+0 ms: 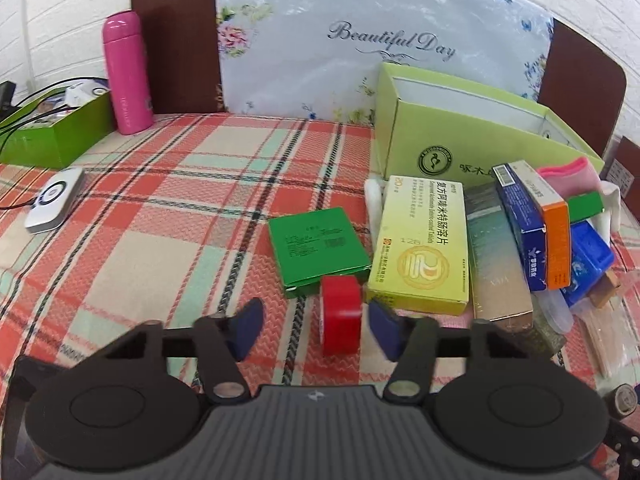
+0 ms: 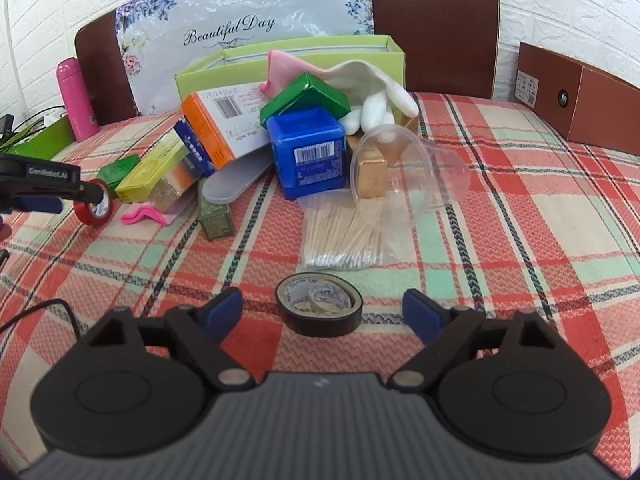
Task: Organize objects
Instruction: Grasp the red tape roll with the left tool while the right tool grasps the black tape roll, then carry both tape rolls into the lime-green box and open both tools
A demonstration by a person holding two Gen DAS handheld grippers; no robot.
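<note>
**Two tape rolls sit between spread fingers, neither one gripped**

The left hand-held gripper [image 1: 314, 322] has its blue pads apart with the red tape roll [image 1: 341, 314] standing on edge between them. The right pad looks at or almost at the roll's side, while the left pad stands clear, so nothing is clamped. The right hand-held gripper [image 2: 322, 312] is spread wide, and the black tape roll [image 2: 319, 309] lies flat just ahead of it, between the pads and touching neither.

The main risk is on the left. The red roll is a smooth, glossy ring balanced on its rim, and a pad that meets it on one side only would likely roll or tip it away over the woven plaid cloth [image 1: 168, 208] on the surface. The flat green box [image 1: 318, 250] and the yellow carton [image 1: 420, 244] lie just beyond the roll, so a push forward could knock it into them. On the right, the black roll is low and wide; pads closing too high could slide over its slick rim. The thin bag of cotton swabs [image 2: 340, 240] and the clear plastic lid [image 2: 404, 172] lie farther ahead, light enough to drag along. The open pale green box [image 1: 472, 136] stands far ahead, behind the pile.
</note>
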